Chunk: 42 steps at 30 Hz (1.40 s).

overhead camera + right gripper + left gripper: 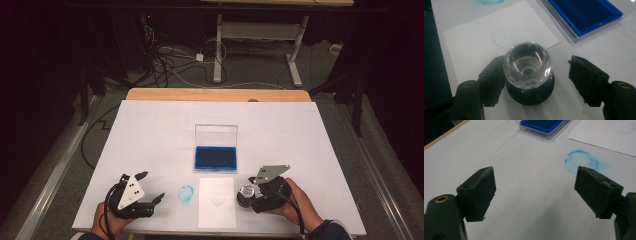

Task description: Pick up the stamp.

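- Stamp stood upright on the table, just right of the paper, between my right gripper's jaws.
- Those jaws were parted, one touching the stamp's side; I judged it released, not grasped.
- It had a faceted clear knob on a black base.
- Left gripper was released and empty beside a blue smudge.
- Ink pad lay open beyond the paper, which bore a faint ring print.

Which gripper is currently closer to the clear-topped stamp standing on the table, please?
The right gripper: the stamp stands between its open jaws, against one of them. The left gripper sits at the table's other side, beyond the paper sheet and the blue ink smudge.
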Motion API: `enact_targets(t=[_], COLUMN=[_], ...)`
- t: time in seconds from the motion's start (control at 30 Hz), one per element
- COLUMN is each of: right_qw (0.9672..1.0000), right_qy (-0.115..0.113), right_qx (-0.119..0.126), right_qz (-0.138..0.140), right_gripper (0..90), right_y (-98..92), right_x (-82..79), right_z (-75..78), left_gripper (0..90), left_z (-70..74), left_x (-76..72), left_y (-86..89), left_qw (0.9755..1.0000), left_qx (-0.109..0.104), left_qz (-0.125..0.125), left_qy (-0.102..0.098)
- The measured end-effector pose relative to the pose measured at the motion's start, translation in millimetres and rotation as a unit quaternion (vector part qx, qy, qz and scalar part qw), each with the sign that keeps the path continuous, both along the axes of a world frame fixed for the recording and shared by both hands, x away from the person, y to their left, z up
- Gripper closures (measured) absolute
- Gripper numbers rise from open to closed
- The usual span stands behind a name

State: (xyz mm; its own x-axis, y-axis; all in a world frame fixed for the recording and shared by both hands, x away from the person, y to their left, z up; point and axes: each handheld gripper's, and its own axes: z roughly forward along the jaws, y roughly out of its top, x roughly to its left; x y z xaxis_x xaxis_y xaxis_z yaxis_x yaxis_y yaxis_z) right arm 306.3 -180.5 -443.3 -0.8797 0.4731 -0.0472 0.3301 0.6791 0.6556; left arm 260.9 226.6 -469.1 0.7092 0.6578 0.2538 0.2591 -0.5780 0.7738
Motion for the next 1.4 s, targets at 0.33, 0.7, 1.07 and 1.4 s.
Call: enact_targets(t=[0.33,0.7,1.07,1.4], right_qw=[0.9998,0.9994,0.9994,0.999], right_qy=[0.007,0.003,-0.007,-0.02], right_qx=[0.0,-0.005,-0.003,0.004], right_qz=[0.017,0.034,0.034,0.04], right_gripper=[44.6,55.6,56.0,56.2], right_y=[4.5,6.3,5.4,3.1], right_x=[1.8,-1.5,-2.7,-6.6], right_z=[-0.1,1.0,3.5,10.1], left_gripper=[16.4,16.4,16.4,16.4], left_z=[-0.9,-2.0,-1.4,-1.4], left_x=[0.6,1.2,1.1,1.1], left_y=[-0.1,-1.8,-1.3,-1.2], left_qw=[1.0,1.0,1.0,1.0], left_qx=[-0.002,0.004,0.002,0.002], left_qz=[0.001,-0.003,-0.003,-0.002], left_qy=[0.001,0.006,0.005,0.005])
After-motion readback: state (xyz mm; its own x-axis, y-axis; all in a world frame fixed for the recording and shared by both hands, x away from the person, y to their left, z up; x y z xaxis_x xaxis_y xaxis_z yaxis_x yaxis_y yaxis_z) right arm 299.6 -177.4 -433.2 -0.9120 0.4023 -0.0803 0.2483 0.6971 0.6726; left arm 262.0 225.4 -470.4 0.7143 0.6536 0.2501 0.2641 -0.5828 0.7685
